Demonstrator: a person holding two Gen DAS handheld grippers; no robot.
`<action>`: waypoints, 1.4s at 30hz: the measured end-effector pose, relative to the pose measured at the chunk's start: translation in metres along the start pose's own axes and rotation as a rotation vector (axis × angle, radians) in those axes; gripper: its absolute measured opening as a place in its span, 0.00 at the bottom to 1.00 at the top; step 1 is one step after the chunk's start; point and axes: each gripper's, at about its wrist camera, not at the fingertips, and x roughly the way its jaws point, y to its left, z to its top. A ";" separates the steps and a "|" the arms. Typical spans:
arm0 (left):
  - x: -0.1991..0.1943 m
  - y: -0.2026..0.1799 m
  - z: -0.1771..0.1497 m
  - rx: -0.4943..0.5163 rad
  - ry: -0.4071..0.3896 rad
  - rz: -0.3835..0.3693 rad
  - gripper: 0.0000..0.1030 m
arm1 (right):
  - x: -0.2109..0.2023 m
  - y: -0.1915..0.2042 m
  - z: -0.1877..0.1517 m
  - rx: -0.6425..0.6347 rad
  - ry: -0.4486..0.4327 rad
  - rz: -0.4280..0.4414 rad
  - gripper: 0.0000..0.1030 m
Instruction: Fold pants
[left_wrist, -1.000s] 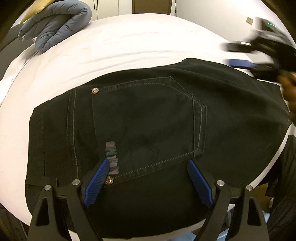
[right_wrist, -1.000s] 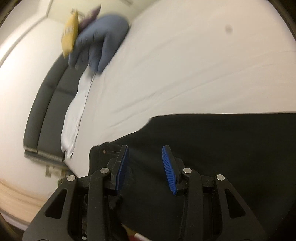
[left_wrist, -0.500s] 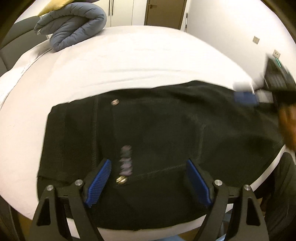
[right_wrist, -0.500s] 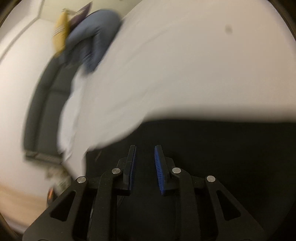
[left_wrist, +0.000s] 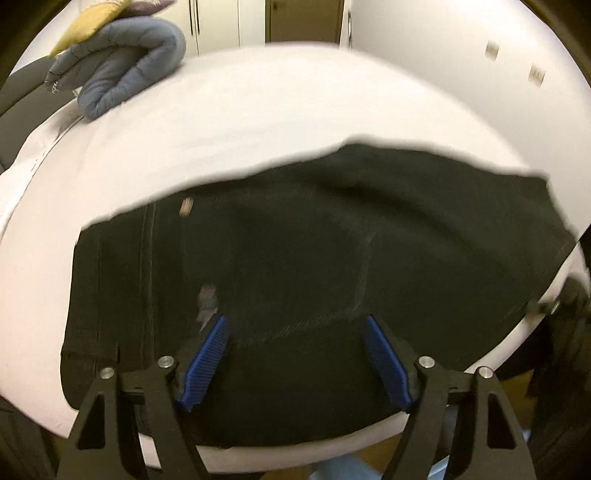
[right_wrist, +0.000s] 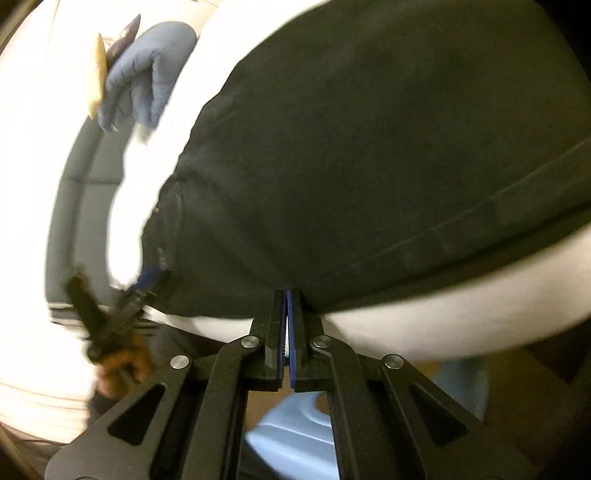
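Black pants (left_wrist: 332, 258) lie folded flat on the white bed (left_wrist: 258, 110), back pocket up. My left gripper (left_wrist: 295, 321) hovers over the pocket's lower seam near the bed's front edge. Its jaws stand wide and are closing, and the blue pads (left_wrist: 207, 362) do not pinch the cloth. My right gripper (right_wrist: 288, 295) is shut, with its fingertips at the near edge of the pants (right_wrist: 369, 147). I cannot tell whether any fabric is caught between them. A hand holds the left gripper (right_wrist: 147, 277) at the pants' left corner in the right wrist view.
A rolled blue-grey quilted blanket (left_wrist: 122, 74) with a yellow cushion (left_wrist: 88, 26) lies at the bed's far left corner. A dark grey headboard (right_wrist: 85, 184) runs along that side. A pale blue container (right_wrist: 295, 435) sits on the floor below the bed's front edge.
My right gripper's jaws have shut, and it swung from above the pants to their near edge. My left gripper drew back and up a little, and its jaws narrowed slightly.
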 end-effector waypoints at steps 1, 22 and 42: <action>-0.002 -0.006 0.006 -0.009 -0.026 -0.025 0.75 | -0.009 0.009 0.002 -0.038 -0.006 -0.032 0.07; 0.041 -0.076 -0.012 0.120 0.072 -0.114 0.78 | -0.149 -0.078 0.024 0.243 -0.388 -0.016 0.08; 0.022 0.056 0.032 -0.165 -0.010 -0.027 0.77 | -0.085 -0.003 0.097 0.040 -0.253 0.111 0.08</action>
